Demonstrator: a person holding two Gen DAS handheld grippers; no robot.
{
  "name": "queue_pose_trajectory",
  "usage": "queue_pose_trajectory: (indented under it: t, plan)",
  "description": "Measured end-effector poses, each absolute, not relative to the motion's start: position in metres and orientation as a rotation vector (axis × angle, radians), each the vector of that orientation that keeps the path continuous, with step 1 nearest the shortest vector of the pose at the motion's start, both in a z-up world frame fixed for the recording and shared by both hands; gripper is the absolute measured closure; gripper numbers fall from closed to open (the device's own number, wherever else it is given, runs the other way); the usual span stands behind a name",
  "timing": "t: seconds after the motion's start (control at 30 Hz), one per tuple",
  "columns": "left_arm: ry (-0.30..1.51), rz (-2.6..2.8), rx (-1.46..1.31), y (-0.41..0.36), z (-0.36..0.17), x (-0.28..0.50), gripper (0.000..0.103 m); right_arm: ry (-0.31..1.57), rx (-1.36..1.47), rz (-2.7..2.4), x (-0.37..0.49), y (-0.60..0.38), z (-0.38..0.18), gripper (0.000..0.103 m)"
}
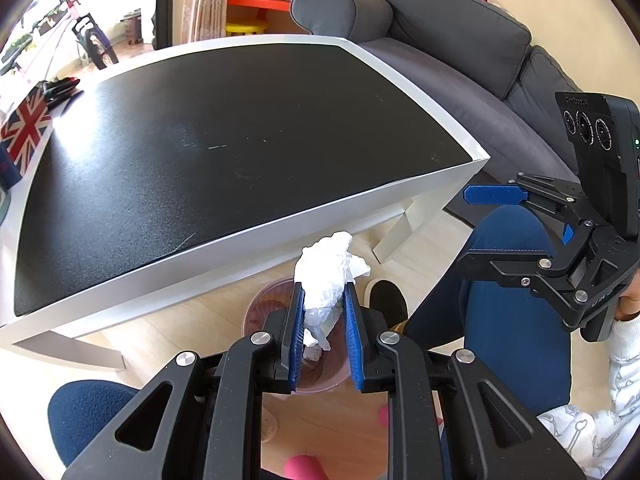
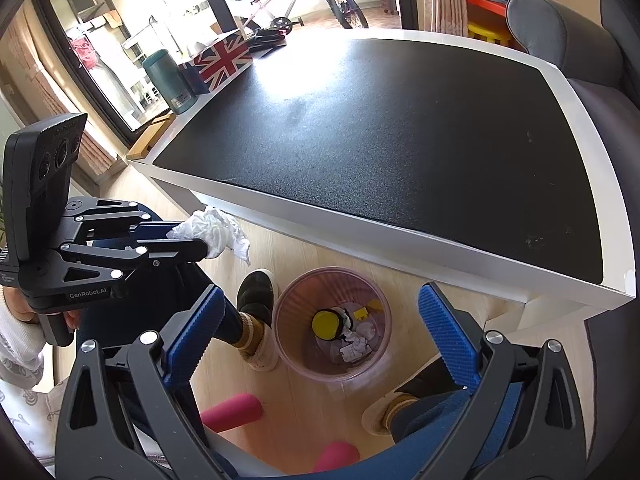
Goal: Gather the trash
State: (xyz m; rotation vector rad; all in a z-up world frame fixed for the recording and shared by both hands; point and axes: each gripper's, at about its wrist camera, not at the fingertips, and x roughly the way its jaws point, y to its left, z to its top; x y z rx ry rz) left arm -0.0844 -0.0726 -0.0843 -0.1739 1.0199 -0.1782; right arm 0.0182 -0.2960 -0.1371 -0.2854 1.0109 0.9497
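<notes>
Your left gripper pinches a crumpled white tissue directly above the pink trash bin, just off the table edge. Your right gripper is spread wide, empty, above the bin.

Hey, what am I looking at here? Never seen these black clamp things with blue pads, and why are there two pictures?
They are hand-held grippers, one in each of a person's hands, each with a camera looking along its jaws. One picture is from the left gripper, whose jaws pinch a crumpled tissue. The other is from the right gripper, jaws open, empty, above a pink bin on the floor with trash in it. On the table's far edge sit a flag-print box and a green flask.
</notes>
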Motion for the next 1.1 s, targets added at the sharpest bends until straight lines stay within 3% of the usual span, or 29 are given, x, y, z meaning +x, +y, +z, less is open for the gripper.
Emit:
queue_pose_trajectory:
  t: [0.1, 0.17, 0.23, 0.3, 0.43, 1.1]
  plan:
    - [1.020, -0.179, -0.177, -0.072, -0.085, -0.084, 0.082, 1.008, -0.281, 0.950, 0.019, -0.297, -0.136, 0.007]
    - [1.018, -0.181, -0.174, -0.073, -0.085, -0.083, 0.076, 1.007, -0.279, 0.946, 0.020, -0.298, -0.136, 0.007]
    - [1.009, -0.175, -0.177, -0.073, -0.085, -0.083, 0.038, 1.007, -0.274, 0.942, 0.022, -0.300, -0.136, 0.007]
    - [0.983, -0.162, -0.181, -0.072, -0.084, -0.084, 0.014, 1.007, -0.270, 0.939, 0.023, -0.301, -0.135, 0.007]
    - [0.992, -0.130, -0.175, -0.069, -0.086, -0.081, 0.008, 1.011, -0.268, 0.933, 0.024, -0.302, -0.136, 0.007]
    - [0.959, -0.069, -0.200, -0.049, -0.069, -0.074, 0.008, 0.985, -0.264, 0.929, 0.035, -0.290, -0.125, 0.006]
